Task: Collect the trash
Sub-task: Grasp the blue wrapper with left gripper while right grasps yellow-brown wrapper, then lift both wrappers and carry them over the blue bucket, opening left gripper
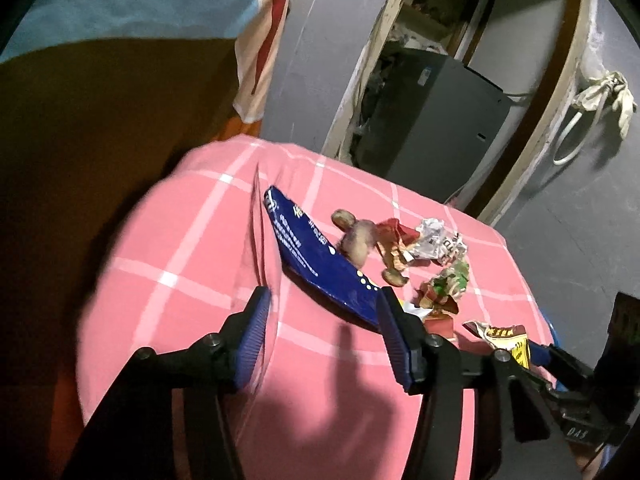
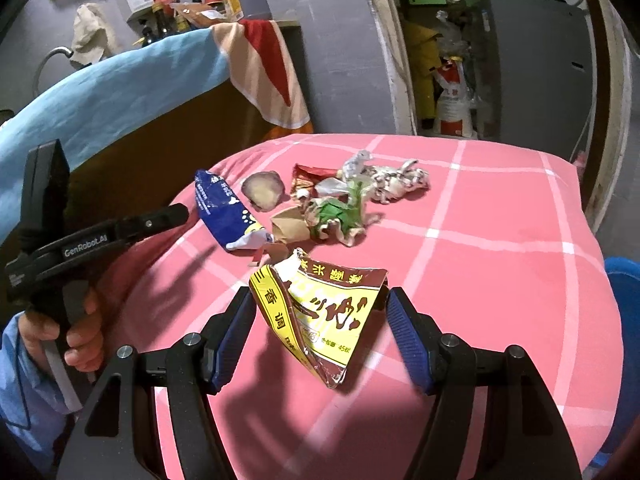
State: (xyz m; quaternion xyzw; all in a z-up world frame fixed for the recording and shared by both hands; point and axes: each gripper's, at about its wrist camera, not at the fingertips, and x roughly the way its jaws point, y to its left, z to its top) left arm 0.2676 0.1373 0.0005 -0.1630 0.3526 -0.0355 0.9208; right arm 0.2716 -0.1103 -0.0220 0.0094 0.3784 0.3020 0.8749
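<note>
Blue pads of the right gripper stand wide on either side of a yellow packet, not pressing it; the packet sits tented on the cloth, so I judge it the next pick. Left gripper is partly open and holds nothing, its right pad just beside the near end of a blue wrapper, seemingly lined up to take it. More trash, a peel, a crumpled paper and a green scrap, lies bunched beyond. All rests on a pink checked cloth over a rounded cushion. Behind stand grey walls, a cluttered doorway and a grey cabinet.
</note>
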